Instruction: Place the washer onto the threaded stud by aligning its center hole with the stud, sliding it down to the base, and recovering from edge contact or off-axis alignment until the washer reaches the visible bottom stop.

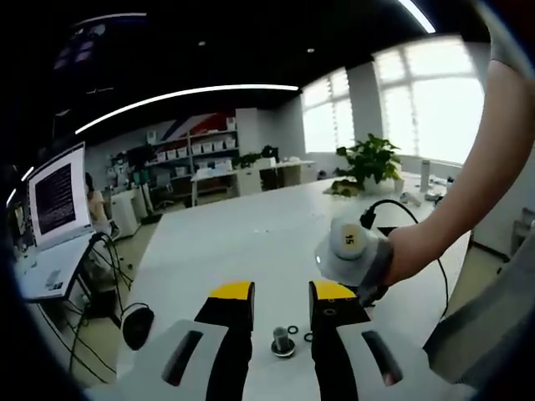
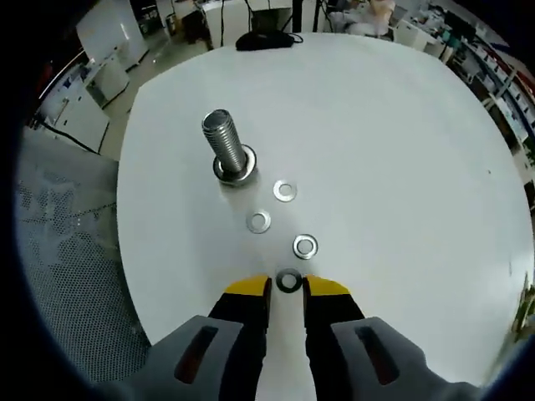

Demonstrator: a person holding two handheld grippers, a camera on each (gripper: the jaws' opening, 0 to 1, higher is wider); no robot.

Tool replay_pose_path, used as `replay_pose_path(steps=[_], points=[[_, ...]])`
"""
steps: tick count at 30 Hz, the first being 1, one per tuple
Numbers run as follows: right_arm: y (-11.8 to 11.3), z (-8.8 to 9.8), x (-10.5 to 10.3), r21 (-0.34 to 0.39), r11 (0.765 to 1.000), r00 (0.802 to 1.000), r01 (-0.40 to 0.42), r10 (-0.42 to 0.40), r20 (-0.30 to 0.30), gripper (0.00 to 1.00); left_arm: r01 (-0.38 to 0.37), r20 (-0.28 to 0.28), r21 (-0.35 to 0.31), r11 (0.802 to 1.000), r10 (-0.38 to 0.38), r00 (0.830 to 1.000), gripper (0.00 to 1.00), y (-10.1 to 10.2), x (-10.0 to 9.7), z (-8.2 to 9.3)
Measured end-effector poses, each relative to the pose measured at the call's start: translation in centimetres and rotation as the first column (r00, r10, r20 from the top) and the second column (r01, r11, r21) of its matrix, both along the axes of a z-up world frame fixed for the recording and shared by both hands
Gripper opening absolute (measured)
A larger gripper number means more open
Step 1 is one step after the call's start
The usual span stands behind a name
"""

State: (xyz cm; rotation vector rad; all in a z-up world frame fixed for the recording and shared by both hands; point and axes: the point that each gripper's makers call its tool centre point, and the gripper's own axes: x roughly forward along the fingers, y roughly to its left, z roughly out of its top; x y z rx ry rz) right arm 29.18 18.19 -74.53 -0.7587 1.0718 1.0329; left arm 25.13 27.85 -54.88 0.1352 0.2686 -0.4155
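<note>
The washer [image 2: 289, 281] lies flat on the desk [image 2: 401, 150] between the narrowly parted tips of the right hand-held gripper [image 2: 288, 287], with the upright threaded stud [image 2: 226, 147] farther off to its left.

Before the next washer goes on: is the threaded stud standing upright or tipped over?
Upright. In the right gripper view the threaded stud stands on the white table, its top end free, a washer ringing its base.

right hand-held gripper [image 2: 287, 288]: black washer [image 2: 289, 281] sits at its tips | ahead: three loose washers [image 2: 284, 191] dot the surface [image 2: 401, 150] before the threaded stud [image 2: 226, 146], gaps between them | right of stud: bare surface, free | left hand-held gripper [image 1: 281, 301]: stud just ahead between jaws, person's arm [image 1: 468, 192] to its right
</note>
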Motion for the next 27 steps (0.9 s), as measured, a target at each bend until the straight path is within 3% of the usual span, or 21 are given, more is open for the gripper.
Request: replay_pose_path(steps=[16, 27], points=[[0.09, -0.34, 0.49, -0.125, 0.992, 0.996, -0.022, 0.011, -0.091, 0.14, -0.002, 0.01, 0.032, 0.999, 0.002, 1.0, 0.23, 0.15, -0.09, 0.17], [-0.08, -0.15, 0.5, -0.075, 0.995, 0.995, 0.058, -0.064, -0.081, 0.13, -0.018, 0.017, 0.034, 0.999, 0.017, 1.0, 0.23, 0.59, 0.04, 0.39]])
